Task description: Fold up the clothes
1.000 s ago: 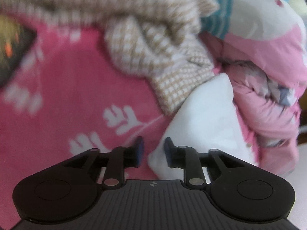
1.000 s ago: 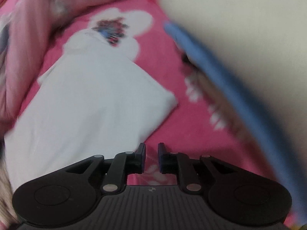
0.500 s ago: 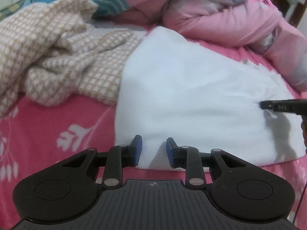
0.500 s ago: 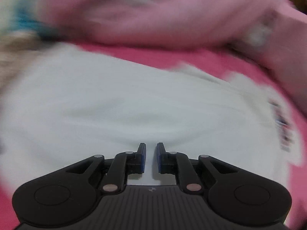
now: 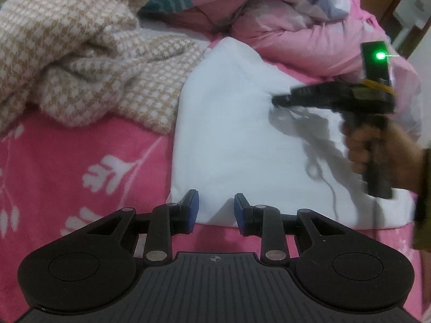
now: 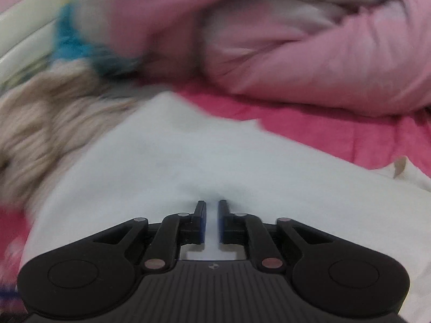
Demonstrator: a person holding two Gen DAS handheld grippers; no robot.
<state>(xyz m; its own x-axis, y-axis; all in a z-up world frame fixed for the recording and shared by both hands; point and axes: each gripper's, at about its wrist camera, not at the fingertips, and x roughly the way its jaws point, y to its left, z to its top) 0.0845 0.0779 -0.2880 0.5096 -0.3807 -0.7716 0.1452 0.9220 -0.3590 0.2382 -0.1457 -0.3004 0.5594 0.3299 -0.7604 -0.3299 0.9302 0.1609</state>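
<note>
White cloth lies flat mid-bed beside the checked knit, so your left tongs gape empty at its near hem while your right tongs, nearly closed and empty, press its middle.

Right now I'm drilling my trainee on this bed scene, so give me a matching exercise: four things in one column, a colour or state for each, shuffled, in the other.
Things:
1. shirt
2. blanket
3. left tool
4. sheet

Descriptions:
A. pink with white leaf prints
B. open, at the shirt's near edge
C. beige and white check, crumpled
D. plain white, lying flat

Pairs: 1-D, 2-C, 3-B, 4-A
</note>
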